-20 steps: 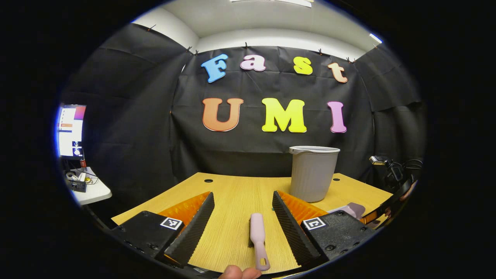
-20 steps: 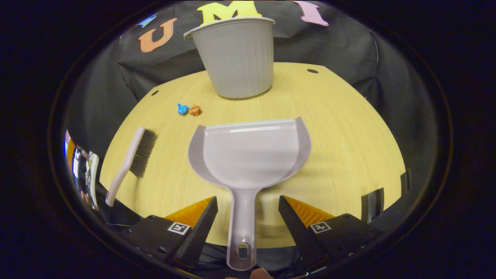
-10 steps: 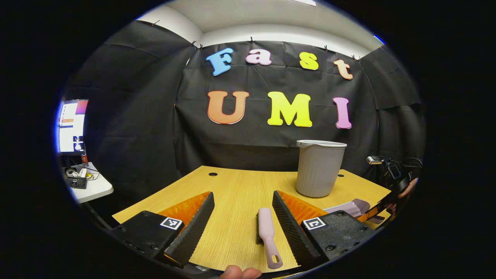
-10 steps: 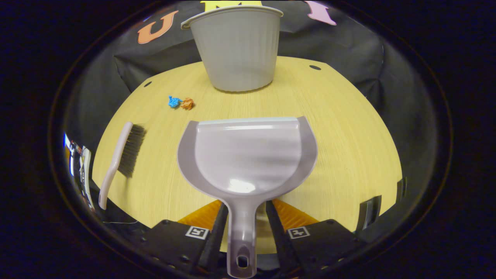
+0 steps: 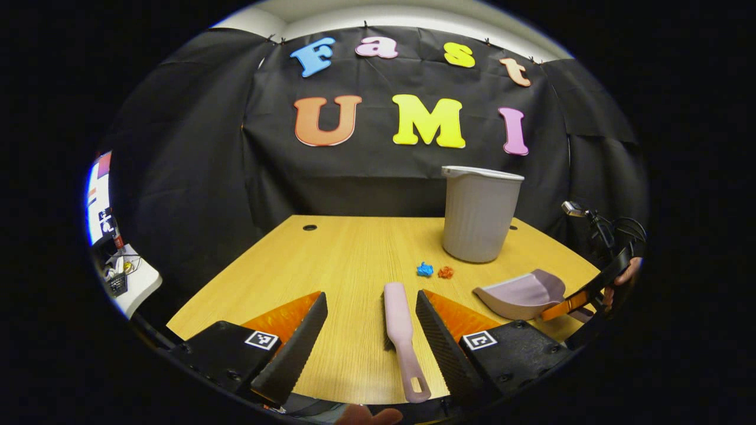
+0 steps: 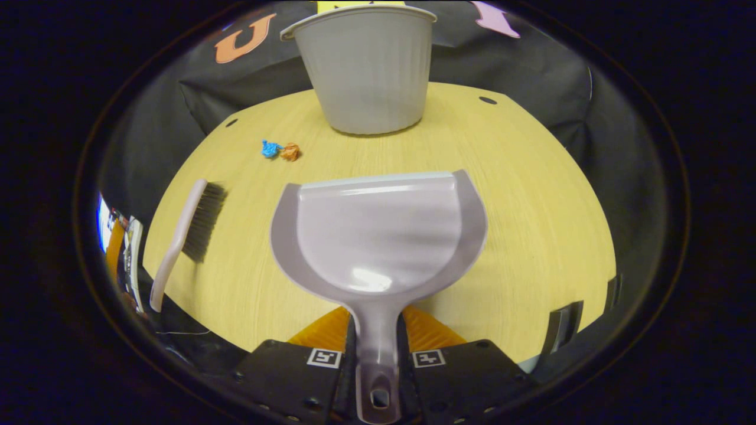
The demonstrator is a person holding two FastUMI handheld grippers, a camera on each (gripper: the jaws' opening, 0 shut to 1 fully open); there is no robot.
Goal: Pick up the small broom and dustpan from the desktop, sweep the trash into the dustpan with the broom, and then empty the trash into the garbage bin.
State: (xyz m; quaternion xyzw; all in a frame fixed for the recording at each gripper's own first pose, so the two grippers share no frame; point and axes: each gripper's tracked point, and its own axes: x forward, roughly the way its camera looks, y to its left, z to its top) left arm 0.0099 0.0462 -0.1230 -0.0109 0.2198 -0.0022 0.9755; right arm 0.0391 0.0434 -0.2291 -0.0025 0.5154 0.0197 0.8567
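Right hand-held gripper (image 6: pixel 376 354) pinches the dustpan (image 6: pixel 378 236) handle at bottom centre. Left hand-held gripper (image 5: pixel 372 330) gapes wide, the broom (image 5: pixel 401 336) lying off-centre beside its right finger; closing so could knock it askew instead of gripping.

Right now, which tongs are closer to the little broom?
Left. The left tongs are open with the broom lying between the fingers, untouched. The right tongs are shut on the dustpan handle, with the broom off to their left.
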